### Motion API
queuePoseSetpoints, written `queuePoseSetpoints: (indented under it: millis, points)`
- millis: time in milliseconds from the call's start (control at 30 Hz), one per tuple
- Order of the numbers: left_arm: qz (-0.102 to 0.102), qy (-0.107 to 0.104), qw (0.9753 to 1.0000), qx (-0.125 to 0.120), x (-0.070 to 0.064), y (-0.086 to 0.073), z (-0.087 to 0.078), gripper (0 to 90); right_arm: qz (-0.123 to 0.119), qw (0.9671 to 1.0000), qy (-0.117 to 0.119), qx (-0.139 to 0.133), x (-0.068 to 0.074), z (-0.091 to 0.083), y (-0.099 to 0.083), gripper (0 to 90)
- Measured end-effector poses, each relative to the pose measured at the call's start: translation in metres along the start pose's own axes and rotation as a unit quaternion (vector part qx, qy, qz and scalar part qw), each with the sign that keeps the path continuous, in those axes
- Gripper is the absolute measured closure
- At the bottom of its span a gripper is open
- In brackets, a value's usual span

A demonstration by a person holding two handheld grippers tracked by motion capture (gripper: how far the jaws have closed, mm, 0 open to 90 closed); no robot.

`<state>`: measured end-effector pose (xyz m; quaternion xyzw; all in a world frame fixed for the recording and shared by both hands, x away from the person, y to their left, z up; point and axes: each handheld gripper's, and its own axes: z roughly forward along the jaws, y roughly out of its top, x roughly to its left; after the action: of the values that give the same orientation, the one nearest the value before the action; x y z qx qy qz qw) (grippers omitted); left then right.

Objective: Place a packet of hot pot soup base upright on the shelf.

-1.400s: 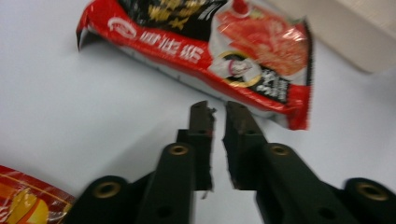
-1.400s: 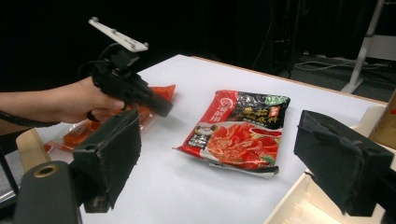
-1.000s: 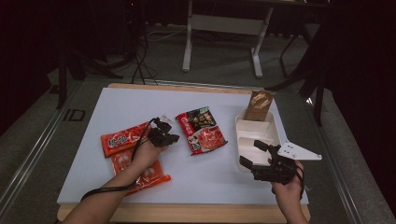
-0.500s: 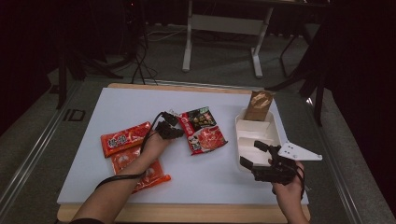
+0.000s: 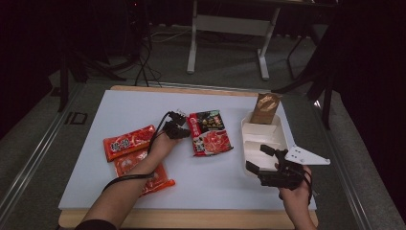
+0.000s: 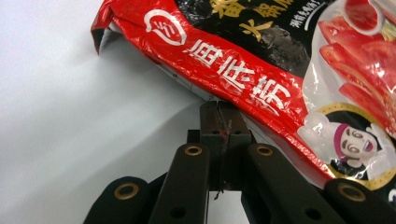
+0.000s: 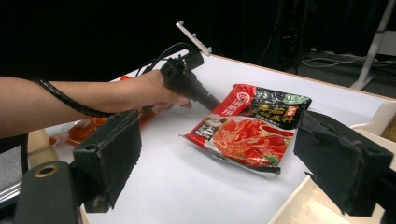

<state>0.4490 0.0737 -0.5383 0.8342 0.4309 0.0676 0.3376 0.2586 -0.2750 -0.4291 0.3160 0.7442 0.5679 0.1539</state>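
Left gripper: the black two-jaw left gripper (image 5: 181,125) was seen in the high view at the left edge of the glossy red-and-black foil sauce packet (image 5: 209,132), held in the person's left hand (image 5: 160,144), with its cable trailing back along the forearm.
Left jaws: in the left gripper view the jaws were pressed together on the packet's long red edge (image 6: 243,88), which was pinched between them and lifted slightly off the table there.
Sauce packet: it was found near the middle of the white rectangular table top (image 5: 124,108), just left of the tray, printed with red slices and a small cartoon figure; in the right gripper view (image 7: 254,128) its far corner was raised where the left gripper (image 7: 212,103) met it.
Right gripper: the black right gripper (image 5: 261,160) was held in the right hand (image 5: 294,194) at the near end of the tray, with its grey three-cornered plate on top.
Right jaws: they were spread wide with nothing between the pads (image 7: 114,154).
Tray: the white compartmented plastic tray (image 5: 282,136) was placed at the table's right side, with a brown paper pouch (image 5: 265,108) standing upright at its far end.
Other packets: two orange-red flat foil packets (image 5: 129,142) were lying left of the left hand, one overlapping the other.
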Motion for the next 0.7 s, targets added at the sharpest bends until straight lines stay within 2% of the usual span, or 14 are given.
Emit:
queuePoseSetpoints:
  millis: [167, 500, 700]
  points:
    - [0.0, -0.005, 1.0, -0.002, 0.004, 0.005, 0.005, 89.7, 0.001, 1.0, 0.006, 0.008, 0.001, 0.003, -0.002, 14.7]
    - [0.006, 0.0, 1.0, 0.007, 0.007, 0.017, 0.012, 89.7, 0.003, 0.9999, 0.008, 0.009, 0.001, 0.004, -0.003, 14.7]
    - [-0.004, -0.013, 0.9999, 0.007, 0.01, 0.02, 0.016, 89.7, 0.003, 0.9999, 0.008, 0.01, 0.001, 0.004, -0.004, 14.6]
